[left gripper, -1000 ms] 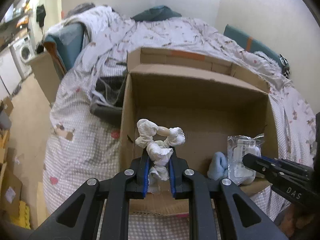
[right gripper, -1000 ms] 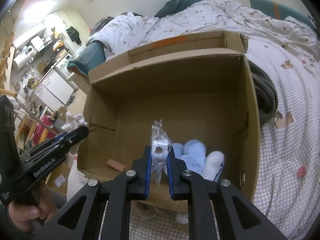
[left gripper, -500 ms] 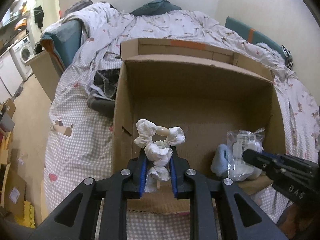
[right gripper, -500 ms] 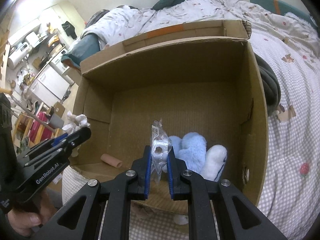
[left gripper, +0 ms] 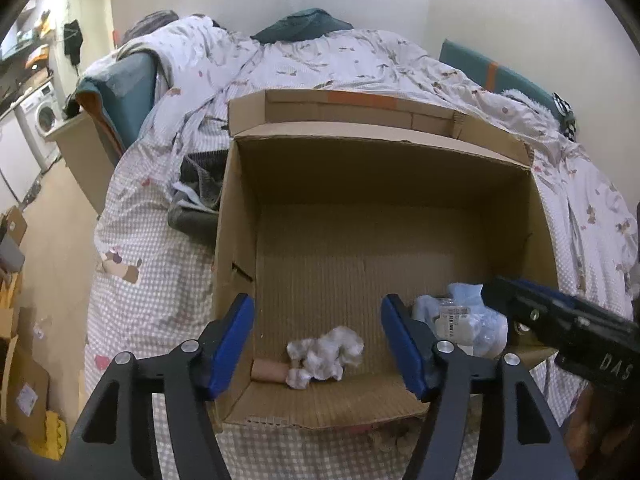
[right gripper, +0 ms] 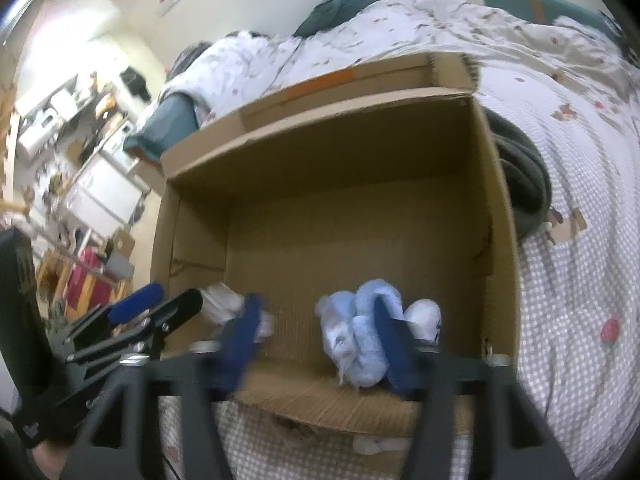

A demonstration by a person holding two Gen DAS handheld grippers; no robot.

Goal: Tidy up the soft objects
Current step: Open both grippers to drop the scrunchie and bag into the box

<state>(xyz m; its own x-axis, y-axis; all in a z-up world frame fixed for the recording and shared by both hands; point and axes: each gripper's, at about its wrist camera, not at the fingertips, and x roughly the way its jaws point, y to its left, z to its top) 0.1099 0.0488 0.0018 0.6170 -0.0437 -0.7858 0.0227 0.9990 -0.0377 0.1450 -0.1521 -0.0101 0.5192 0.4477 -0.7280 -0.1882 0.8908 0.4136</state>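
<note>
1. An open brown cardboard box is seen standing on a bed covered with a grey-and-white checked sheet; a floral white duvet is heaped behind it.
2. The left gripper, black with blue finger pads, is held spread wide above the near edge of the box, with nothing between its fingers.
3. A crumpled white soft toy is seen lying on the box floor near the front left corner, in line with the gap of the left gripper but not touched by it.
4. A short tan cardboard tube is found touching the left side of the white toy.
5. The right gripper is likewise spread apart and gripping nothing; its outline is blurred.
6. A clear plastic packet with a printed label is seen resting in the front right part of the box, against a fluffy light-blue plush.
7. Beside the plush, towards the right wall, a white-and-blue rounded plush is seen.
8. In the right wrist view, a dark grey folded garment is seen outside the right wall of the box.
</note>
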